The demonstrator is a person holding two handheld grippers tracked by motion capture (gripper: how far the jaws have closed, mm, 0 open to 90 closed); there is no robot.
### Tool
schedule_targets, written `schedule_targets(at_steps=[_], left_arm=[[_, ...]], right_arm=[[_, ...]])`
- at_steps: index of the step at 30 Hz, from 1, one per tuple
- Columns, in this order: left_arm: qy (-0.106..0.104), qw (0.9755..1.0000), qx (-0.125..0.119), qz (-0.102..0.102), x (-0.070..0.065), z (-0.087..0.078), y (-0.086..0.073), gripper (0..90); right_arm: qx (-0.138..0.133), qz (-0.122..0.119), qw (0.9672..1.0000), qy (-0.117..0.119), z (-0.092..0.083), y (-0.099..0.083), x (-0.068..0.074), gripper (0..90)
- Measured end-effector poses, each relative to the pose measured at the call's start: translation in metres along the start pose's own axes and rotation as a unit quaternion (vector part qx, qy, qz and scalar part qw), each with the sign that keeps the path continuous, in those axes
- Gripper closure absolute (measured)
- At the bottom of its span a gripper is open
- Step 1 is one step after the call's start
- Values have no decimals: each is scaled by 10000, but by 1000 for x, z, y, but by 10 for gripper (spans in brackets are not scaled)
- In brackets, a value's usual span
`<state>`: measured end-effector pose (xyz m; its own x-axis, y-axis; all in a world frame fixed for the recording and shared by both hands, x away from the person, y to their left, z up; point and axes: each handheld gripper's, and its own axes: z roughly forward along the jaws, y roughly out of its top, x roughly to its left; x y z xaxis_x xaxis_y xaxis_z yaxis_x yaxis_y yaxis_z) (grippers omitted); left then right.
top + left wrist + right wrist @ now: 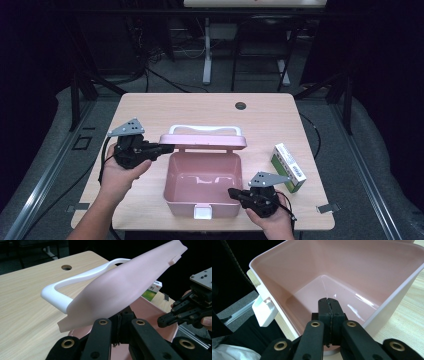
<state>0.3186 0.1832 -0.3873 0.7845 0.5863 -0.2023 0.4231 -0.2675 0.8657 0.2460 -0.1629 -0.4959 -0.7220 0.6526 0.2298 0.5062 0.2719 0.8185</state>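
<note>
A pink box (pixel 202 202) stands open at the table's front middle, with nothing inside. Its lid (pixel 202 141) is tilted up at the back, a white handle (pixel 205 129) along its far edge. My left gripper (pixel 169 148) is shut, its tips against the lid's left end; in the left gripper view the closed tips (pixel 124 315) sit just under the raised lid (pixel 125 287). My right gripper (pixel 231 192) is shut with nothing in it, at the box's right front rim. In the right gripper view its tips (pixel 329 302) hang over the box's inside (pixel 332 272).
A green and white carton (pixel 288 167) lies on the table right of the box. A white latch (pixel 202 212) hangs on the box's front wall. A cable hole (pixel 240 105) sits near the table's far edge. Dark floor and table legs lie beyond.
</note>
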Motion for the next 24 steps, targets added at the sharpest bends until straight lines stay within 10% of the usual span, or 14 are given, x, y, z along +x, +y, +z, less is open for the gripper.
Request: schedule_targets(at_steps=[24], left_arm=[[143, 9999, -5, -78, 12, 6, 2, 900]], right_arm=[[-46, 17, 10000, 10, 0, -1, 0, 900]])
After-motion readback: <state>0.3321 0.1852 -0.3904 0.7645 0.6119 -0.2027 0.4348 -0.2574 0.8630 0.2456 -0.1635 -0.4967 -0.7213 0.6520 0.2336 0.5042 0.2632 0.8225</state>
